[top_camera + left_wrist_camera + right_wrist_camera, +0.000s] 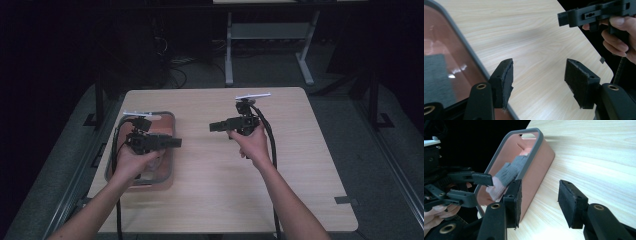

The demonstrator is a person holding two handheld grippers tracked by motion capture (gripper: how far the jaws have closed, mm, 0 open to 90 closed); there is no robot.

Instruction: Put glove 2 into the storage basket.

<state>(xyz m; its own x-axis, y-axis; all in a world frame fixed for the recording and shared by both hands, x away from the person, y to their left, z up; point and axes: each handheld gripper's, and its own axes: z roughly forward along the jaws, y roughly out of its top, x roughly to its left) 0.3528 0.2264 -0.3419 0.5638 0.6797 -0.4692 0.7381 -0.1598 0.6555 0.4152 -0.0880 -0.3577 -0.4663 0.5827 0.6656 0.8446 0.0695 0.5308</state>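
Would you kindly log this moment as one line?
left gripper: open, over bin | right gripper: open, above table | bin: cloth inside

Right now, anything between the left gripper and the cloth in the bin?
Nothing visible. The left gripper, jaws open, hangs above the pink bin, and the grey and pink cloth lies uncovered inside. The right gripper is off over bare table.

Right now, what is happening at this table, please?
A person sits at a wooden table with a gripper in each hand. The left gripper is held above a pink bin with a grey rim at the table's left side; the right gripper is above the bare middle. Both are open and hold nothing, and they point toward each other. Inside the bin lies some grey and pink cloth, untouched.
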